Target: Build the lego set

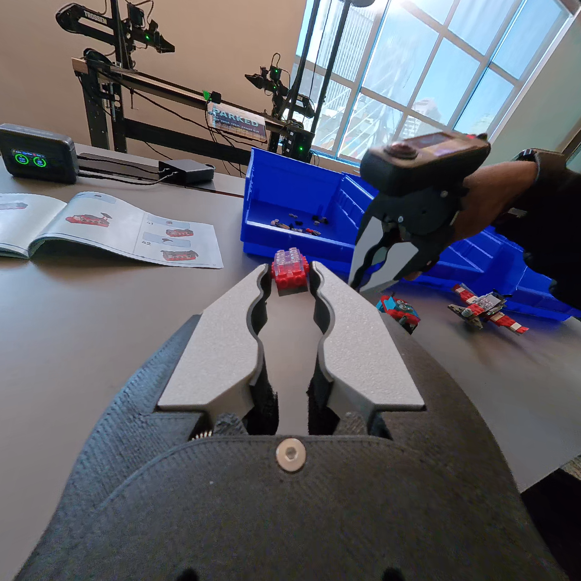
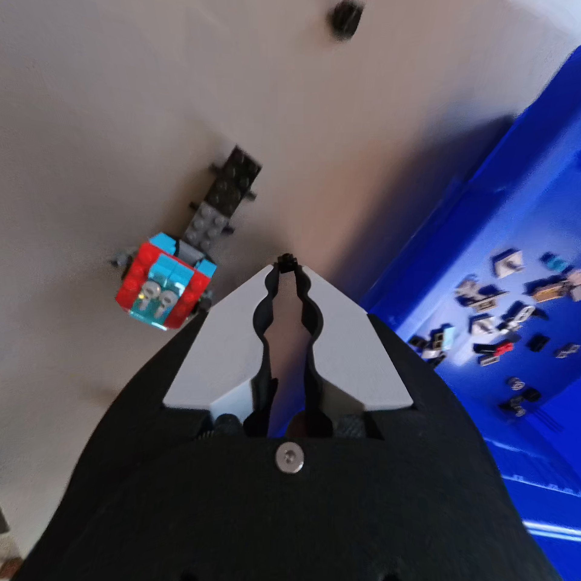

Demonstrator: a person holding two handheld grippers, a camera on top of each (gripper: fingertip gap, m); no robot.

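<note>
Right gripper point(image 2: 286, 267) pinches a tiny black piece point(image 2: 286, 260) at its fingertips, over the table point(image 2: 94, 125); the red and teal model point(image 2: 165, 283) lies down-left of it, its studded tail pointing away. Left gripper point(image 1: 290, 276) clamps a red block with a clear top point(image 1: 290, 270), blue bin point(image 1: 283, 188) beyond

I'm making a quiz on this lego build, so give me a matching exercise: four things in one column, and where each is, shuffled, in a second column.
Things:
1. small black piece
2. red block with clear top
3. instruction booklet
4. loose small parts

Places:
A. lying open on the table, far left in the left wrist view
B. pinched at the tips of the right gripper
C. inside the blue bin
D. between the fingertips of the left gripper

Pairs: 1-B, 2-D, 3-A, 4-C
</note>
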